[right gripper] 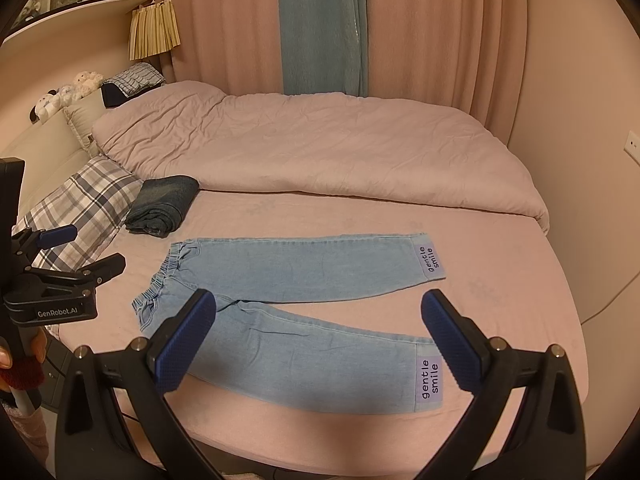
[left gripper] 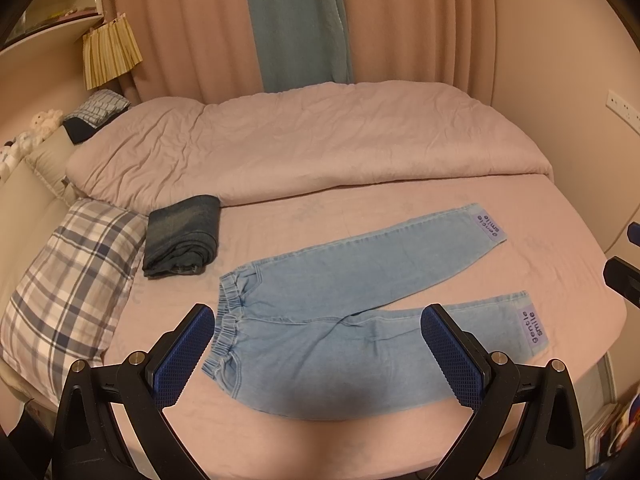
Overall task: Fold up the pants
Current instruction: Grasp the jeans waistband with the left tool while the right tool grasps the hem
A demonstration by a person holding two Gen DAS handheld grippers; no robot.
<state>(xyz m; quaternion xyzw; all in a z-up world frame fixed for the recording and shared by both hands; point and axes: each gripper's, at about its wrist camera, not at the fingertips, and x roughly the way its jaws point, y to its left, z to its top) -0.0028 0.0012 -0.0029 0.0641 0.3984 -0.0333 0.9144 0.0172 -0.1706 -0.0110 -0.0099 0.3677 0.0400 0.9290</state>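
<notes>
Both wide open, holding nothing: left claw (left gripper: 316, 354) over waistband, right claw (right gripper: 320, 340) over near leg. Pants (left gripper: 360, 316) near bed (left gripper: 280, 224) front edge; could slide off if tugged.

Dim, warm, pinkish indoor light; soft shadows lie at the lower centre. Fisheye bending and dark vignetting mark the corners; focus stays sharp.
</notes>
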